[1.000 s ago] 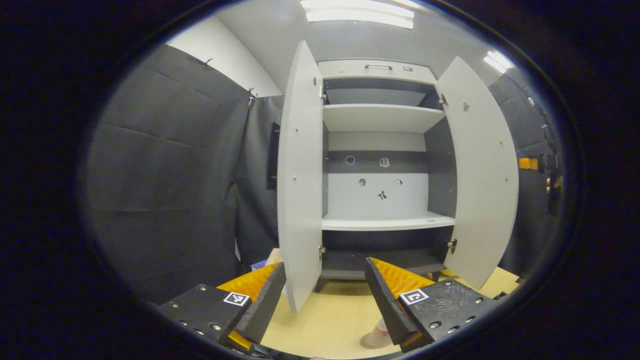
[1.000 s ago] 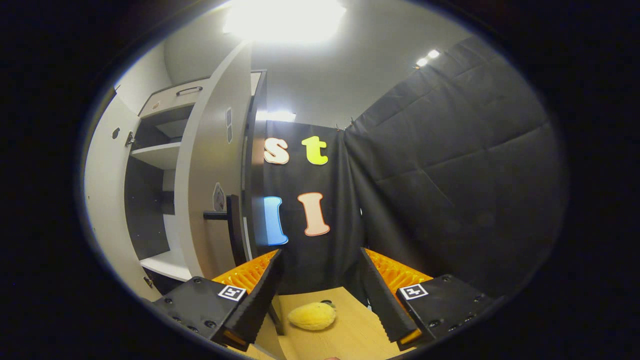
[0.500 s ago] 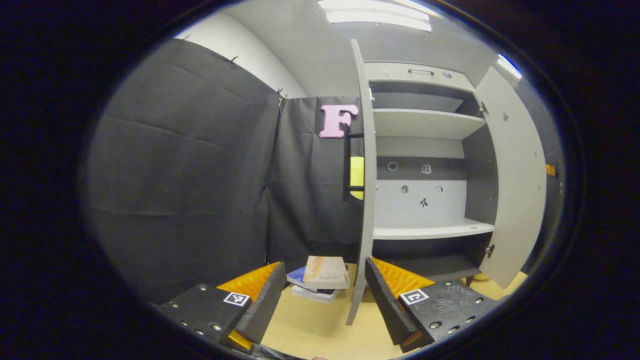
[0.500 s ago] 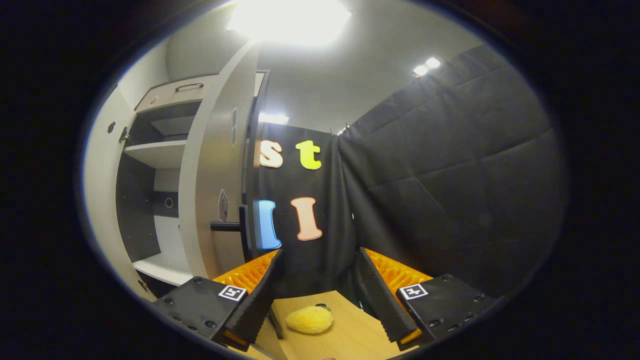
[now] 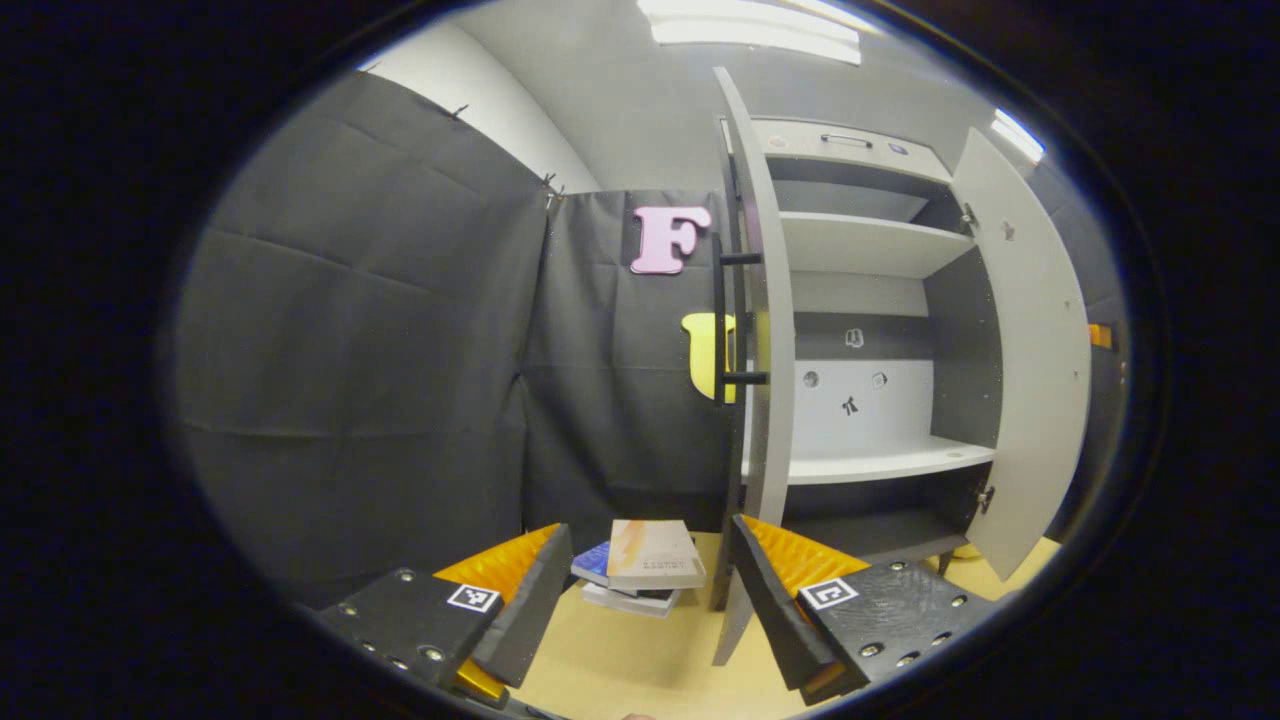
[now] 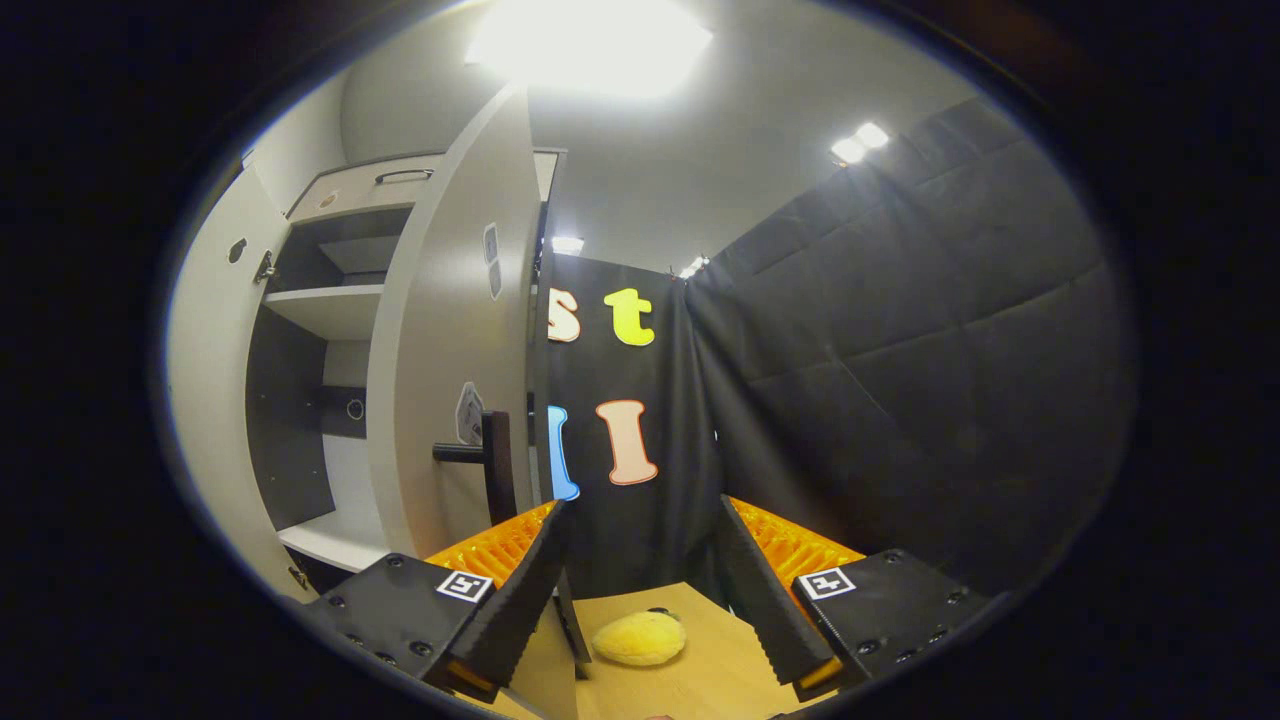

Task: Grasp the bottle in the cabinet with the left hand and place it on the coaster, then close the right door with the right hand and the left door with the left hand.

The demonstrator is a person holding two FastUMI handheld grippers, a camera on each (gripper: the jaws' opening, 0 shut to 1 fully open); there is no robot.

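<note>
The cabinet (image 5: 860,300) stands with both doors open: two doors, the left door (image 5: 762,350) seen nearly edge-on in the left gripper view, the right door (image 5: 1030,350) swung wide beside it. Two white shelves show inside, with nothing on them. One black bar handle (image 5: 722,318) sits on the left door's outer face. The left gripper (image 5: 645,590) hangs with its two fingers spread apart and holding nothing, just in front of a stack of books (image 5: 645,565) on the wooden table (image 5: 620,670). In the right gripper view, the right gripper (image 6: 640,590) likewise has its fingers spread and bare, near the right door's handle (image 6: 490,465); one yellow plush toy (image 6: 640,638) lies on the table between its fingers.
</note>
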